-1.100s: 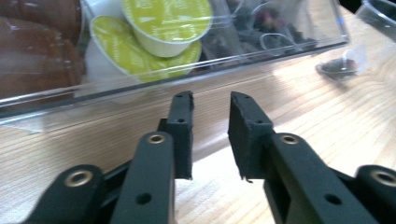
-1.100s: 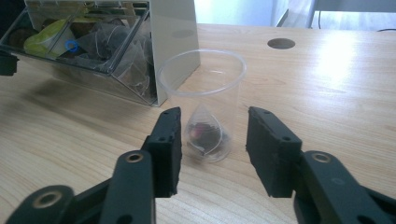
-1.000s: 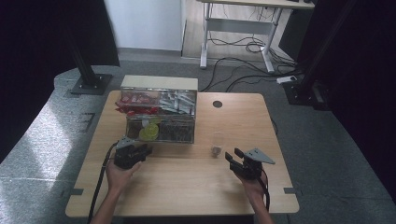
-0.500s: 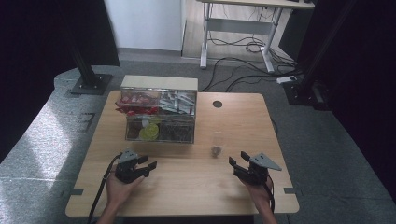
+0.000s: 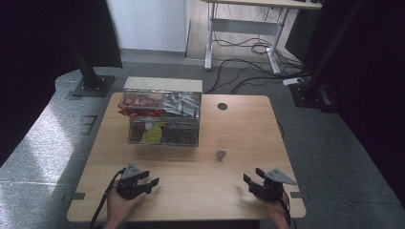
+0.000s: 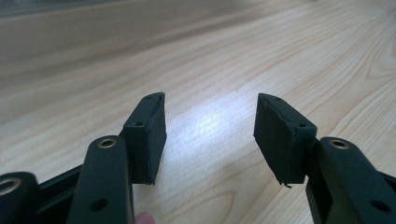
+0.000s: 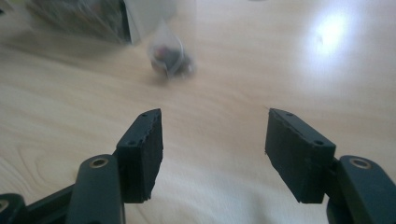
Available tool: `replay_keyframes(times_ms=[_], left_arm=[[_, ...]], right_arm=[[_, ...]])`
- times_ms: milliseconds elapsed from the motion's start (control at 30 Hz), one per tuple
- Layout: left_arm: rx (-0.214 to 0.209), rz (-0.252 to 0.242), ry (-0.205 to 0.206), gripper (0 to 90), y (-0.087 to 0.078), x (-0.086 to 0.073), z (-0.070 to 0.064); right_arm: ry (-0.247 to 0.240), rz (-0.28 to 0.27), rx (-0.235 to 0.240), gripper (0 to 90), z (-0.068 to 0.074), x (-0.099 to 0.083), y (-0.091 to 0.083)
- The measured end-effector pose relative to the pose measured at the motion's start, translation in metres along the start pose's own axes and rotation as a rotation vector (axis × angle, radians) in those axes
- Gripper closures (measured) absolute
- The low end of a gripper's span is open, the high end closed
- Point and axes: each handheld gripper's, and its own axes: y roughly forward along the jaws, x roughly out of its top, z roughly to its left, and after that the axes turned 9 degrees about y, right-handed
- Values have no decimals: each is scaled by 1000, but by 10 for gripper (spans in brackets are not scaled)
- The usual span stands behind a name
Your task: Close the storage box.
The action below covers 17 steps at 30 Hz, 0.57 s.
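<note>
- Small clear bag [image 5: 221, 148] stands upright on the worktop [image 5: 239, 124]; its contents are blurred.
- Left gripper [image 5: 143, 181] at 7 o'clock, right gripper [image 5: 252, 182] at 5 o'clock: jaws apart, empty.

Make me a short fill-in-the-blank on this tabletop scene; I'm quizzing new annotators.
1. The jaws of the left gripper stand ____.
2. The small clear bag lies to the ____ of the clear organizer box in the high view.
3. Between the jaws of the right gripper there is only bare ____.

Missing words: open; right; table
</note>
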Motion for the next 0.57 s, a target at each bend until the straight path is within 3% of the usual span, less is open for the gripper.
replay_keyframes(times_ms=[200, 333, 567], left_arm=[[32, 4, 2, 434, 1, 0, 1], [39, 27, 5, 425, 5, -1, 2], [51, 19, 1, 418, 5, 0, 5]], right_arm=[[26, 34, -21, 365, -8, -5, 5], [23, 43, -25, 362, -9, -5, 7], [20, 51, -34, 360, -9, -4, 8]])
